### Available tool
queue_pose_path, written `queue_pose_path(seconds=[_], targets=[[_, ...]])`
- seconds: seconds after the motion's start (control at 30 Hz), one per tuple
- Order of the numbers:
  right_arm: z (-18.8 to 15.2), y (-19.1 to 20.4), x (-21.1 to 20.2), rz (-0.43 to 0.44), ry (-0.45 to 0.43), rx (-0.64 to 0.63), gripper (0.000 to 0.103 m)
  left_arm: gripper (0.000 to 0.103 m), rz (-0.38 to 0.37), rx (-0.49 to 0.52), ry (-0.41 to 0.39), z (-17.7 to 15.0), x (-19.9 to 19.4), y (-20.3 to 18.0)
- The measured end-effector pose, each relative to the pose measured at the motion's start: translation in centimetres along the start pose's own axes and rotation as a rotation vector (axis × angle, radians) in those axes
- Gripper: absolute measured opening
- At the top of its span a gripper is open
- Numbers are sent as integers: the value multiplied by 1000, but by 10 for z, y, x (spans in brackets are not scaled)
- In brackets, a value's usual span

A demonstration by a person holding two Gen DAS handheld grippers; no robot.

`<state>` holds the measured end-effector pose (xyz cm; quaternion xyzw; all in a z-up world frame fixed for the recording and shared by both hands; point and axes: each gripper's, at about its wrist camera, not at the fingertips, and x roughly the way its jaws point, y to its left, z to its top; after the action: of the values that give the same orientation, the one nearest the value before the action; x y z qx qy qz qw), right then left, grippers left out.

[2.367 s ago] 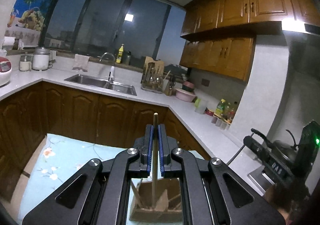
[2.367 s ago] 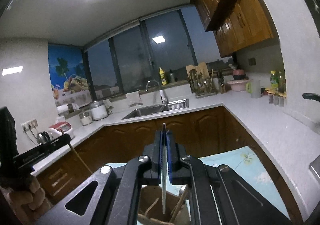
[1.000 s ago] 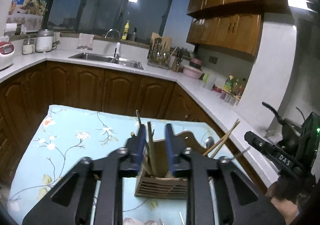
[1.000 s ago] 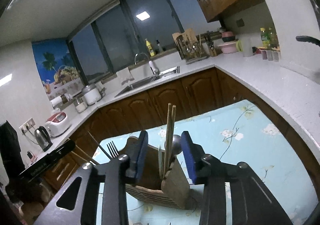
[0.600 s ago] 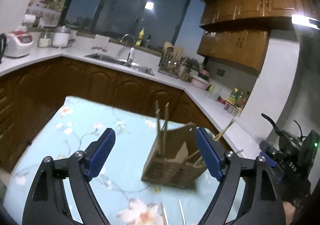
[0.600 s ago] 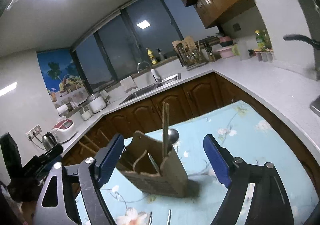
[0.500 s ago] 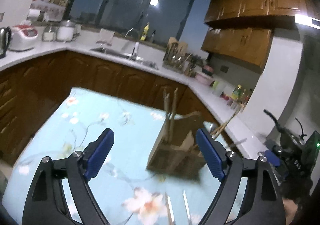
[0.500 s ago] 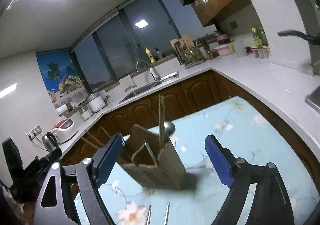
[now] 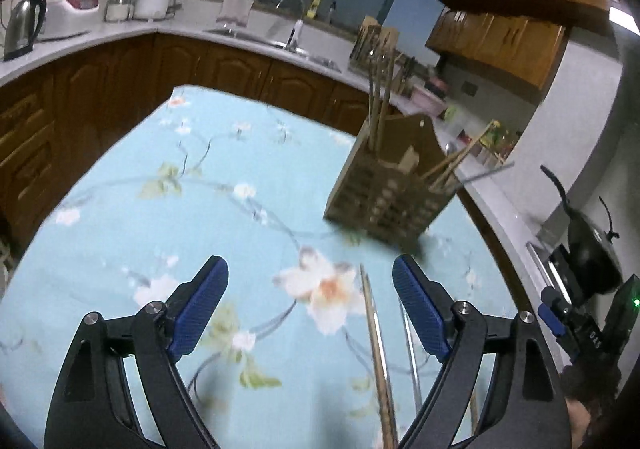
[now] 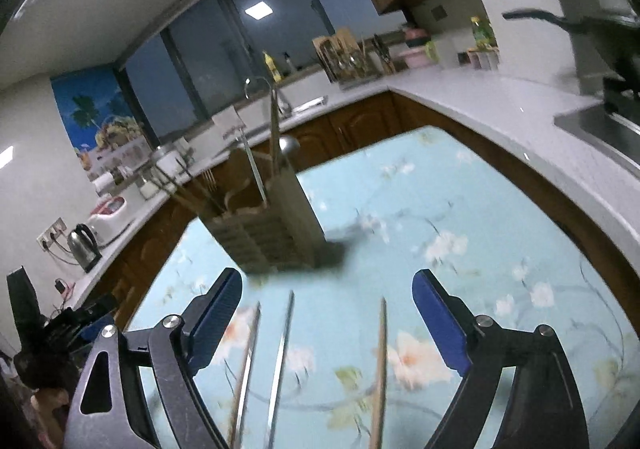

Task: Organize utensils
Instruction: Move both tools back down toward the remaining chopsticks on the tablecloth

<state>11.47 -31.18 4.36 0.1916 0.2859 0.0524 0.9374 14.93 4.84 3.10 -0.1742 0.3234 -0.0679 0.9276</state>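
Right now I have both jaws spread wide with nothing gripped: my left gripper and right gripper hang over the floral tablecloth. Ahead stands the wooden utensil holder, chopsticks and a fork upright inside. Loose chopsticks lie flat on the cloth beneath my jaws.

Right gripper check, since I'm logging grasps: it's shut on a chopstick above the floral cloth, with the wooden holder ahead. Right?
Not shut: the right gripper is open and holds nothing, as the right wrist view shows. The chopsticks lie loose on the floral cloth, the wooden holder ahead.
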Motion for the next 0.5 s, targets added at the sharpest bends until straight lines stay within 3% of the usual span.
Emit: queue_pose_path(seconds=[0.33,0.5], targets=[[-32,-20,-2,-41,71,29,89,86,-13,30,101,-26,12,-11],[-32,-21,-1,-44,77,24,89,86,4,105,163,-34,28,-27]])
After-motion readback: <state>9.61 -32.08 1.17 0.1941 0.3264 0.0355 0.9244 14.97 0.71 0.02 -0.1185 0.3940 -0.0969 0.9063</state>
